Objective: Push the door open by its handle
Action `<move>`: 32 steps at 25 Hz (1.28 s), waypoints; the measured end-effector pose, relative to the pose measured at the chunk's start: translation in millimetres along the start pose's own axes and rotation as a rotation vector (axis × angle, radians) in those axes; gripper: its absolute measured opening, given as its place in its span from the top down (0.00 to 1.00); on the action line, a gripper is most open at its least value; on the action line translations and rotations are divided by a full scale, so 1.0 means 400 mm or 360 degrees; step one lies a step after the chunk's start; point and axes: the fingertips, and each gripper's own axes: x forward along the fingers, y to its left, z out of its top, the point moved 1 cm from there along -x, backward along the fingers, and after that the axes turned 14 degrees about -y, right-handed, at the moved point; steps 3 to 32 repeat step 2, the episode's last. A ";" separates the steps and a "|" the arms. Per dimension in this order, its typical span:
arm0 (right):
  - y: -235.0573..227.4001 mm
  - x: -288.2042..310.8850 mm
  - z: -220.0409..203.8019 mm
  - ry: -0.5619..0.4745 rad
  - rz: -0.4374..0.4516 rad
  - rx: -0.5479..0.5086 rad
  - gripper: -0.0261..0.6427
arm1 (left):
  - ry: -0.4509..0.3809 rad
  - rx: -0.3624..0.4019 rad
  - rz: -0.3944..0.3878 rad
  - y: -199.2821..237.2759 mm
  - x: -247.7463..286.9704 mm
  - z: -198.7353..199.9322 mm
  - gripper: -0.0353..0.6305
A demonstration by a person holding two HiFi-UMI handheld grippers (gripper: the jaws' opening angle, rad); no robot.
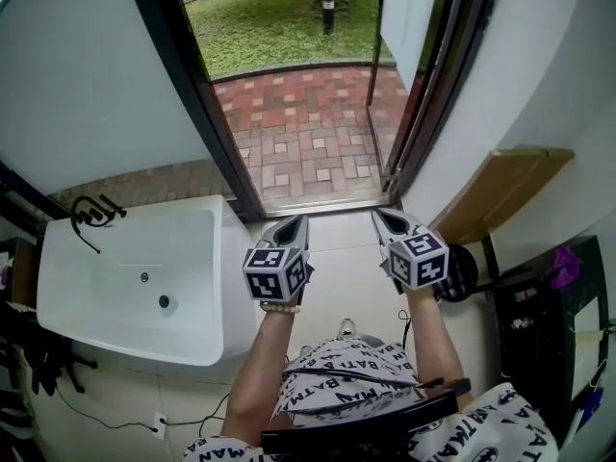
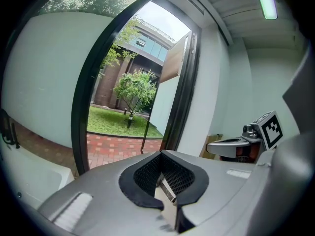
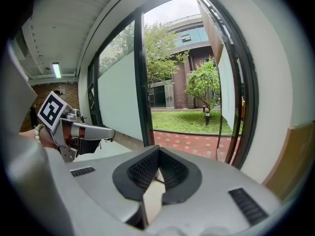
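The door [image 1: 409, 17] stands swung outward at the right of the doorway, white with a dark frame; its thin upright handle bar [image 1: 373, 41] shows along its edge. The same door [image 2: 170, 82] fills the middle of the left gripper view and the door [image 3: 224, 77] lies right of centre in the right gripper view. My left gripper [image 1: 294, 221] and right gripper [image 1: 382, 215] hover side by side just inside the threshold, short of the door. Both are shut with nothing between the jaws: left gripper [image 2: 162, 178], right gripper [image 3: 157, 173].
A white basin [image 1: 135, 268] with a black tap [image 1: 91, 210] stands at the left. A wooden board [image 1: 500, 191] leans on the right wall, above a black rack [image 1: 539, 325]. Beyond the black door frame [image 1: 183, 75] lie a brick patio [image 1: 308, 133] and grass.
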 end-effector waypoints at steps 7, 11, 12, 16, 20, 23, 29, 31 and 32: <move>0.004 0.001 -0.001 0.0001 0.0001 0.0007 0.95 | -0.0002 0.0003 -0.0002 0.002 -0.002 0.003 0.97; 0.004 0.001 -0.001 0.0001 0.0001 0.0007 0.95 | -0.0002 0.0003 -0.0002 0.002 -0.002 0.003 0.97; 0.004 0.001 -0.001 0.0001 0.0001 0.0007 0.95 | -0.0002 0.0003 -0.0002 0.002 -0.002 0.003 0.97; 0.004 0.001 -0.001 0.0001 0.0001 0.0007 0.95 | -0.0002 0.0003 -0.0002 0.002 -0.002 0.003 0.97; 0.004 0.001 -0.001 0.0001 0.0001 0.0007 0.95 | -0.0002 0.0003 -0.0002 0.002 -0.002 0.003 0.97; 0.004 0.001 -0.001 0.0001 0.0001 0.0007 0.95 | -0.0002 0.0003 -0.0002 0.002 -0.002 0.003 0.97; 0.004 0.001 -0.001 0.0001 0.0001 0.0007 0.95 | -0.0002 0.0003 -0.0002 0.002 -0.002 0.003 0.97; 0.004 0.001 -0.001 0.0001 0.0001 0.0007 0.95 | -0.0002 0.0003 -0.0002 0.002 -0.002 0.003 0.97; 0.004 0.001 -0.001 0.0001 0.0001 0.0007 0.95 | -0.0002 0.0003 -0.0002 0.002 -0.002 0.003 0.97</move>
